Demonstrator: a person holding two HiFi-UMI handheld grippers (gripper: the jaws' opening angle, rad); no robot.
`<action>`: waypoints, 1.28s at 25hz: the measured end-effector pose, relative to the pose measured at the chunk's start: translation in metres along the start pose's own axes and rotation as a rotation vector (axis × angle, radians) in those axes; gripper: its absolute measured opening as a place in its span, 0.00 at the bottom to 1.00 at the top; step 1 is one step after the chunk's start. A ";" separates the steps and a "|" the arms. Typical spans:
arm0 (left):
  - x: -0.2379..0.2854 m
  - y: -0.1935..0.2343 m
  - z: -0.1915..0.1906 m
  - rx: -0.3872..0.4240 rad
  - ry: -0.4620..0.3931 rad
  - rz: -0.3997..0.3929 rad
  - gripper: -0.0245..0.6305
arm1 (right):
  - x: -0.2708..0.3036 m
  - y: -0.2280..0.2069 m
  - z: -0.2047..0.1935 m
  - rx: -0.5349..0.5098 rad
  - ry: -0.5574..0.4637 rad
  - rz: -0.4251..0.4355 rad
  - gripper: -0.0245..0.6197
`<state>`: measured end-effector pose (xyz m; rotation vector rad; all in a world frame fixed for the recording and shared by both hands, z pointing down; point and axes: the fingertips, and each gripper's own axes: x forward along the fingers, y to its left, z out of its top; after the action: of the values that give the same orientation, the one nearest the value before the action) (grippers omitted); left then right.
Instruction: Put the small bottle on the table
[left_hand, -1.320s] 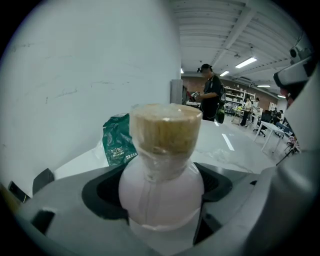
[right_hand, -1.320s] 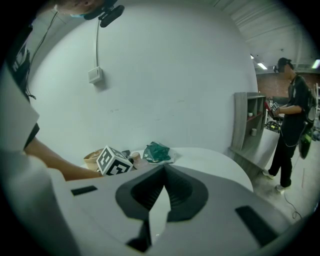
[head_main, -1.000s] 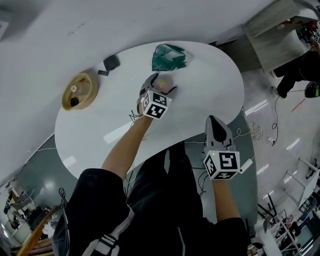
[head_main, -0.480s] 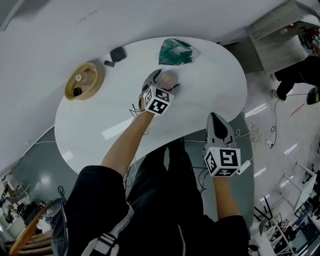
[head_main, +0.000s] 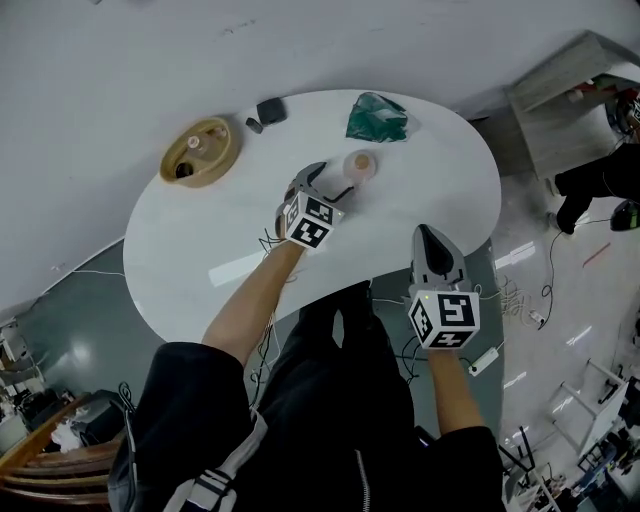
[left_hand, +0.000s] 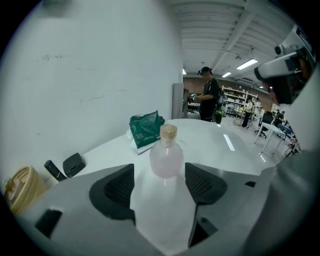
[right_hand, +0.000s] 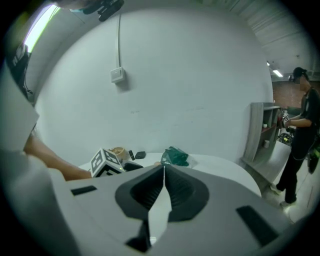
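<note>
The small bottle, clear pinkish with a tan cap, stands upright on the white oval table. My left gripper sits just short of it, low over the table. Its jaws are closing with nothing between them, and the bottle is a little beyond the tips, untouched. My right gripper hangs off the table's near right edge, above the floor. Its jaws are shut and hold nothing.
A green packet lies behind the bottle. A tan round dish and a small black device sit at the far left, near the wall. A grey shelf stands right of the table. A person stands far off.
The bottle was between the left jaws; now the left gripper has drawn back toward me and the bottle stands free on the table. The right gripper has stayed put.
</note>
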<state>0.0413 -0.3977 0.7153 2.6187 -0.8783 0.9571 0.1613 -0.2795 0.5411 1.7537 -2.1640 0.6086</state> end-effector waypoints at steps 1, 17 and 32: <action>-0.008 0.000 0.000 -0.004 -0.002 -0.002 0.49 | 0.000 0.001 0.002 -0.011 -0.009 -0.006 0.04; -0.163 -0.001 0.070 -0.048 -0.210 0.132 0.05 | -0.005 0.039 0.049 -0.088 -0.123 0.109 0.05; -0.247 -0.004 0.142 -0.056 -0.431 0.196 0.05 | -0.013 0.060 0.082 -0.142 -0.199 0.187 0.02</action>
<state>-0.0341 -0.3362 0.4477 2.7742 -1.2570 0.3952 0.1084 -0.2988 0.4557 1.6098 -2.4597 0.3237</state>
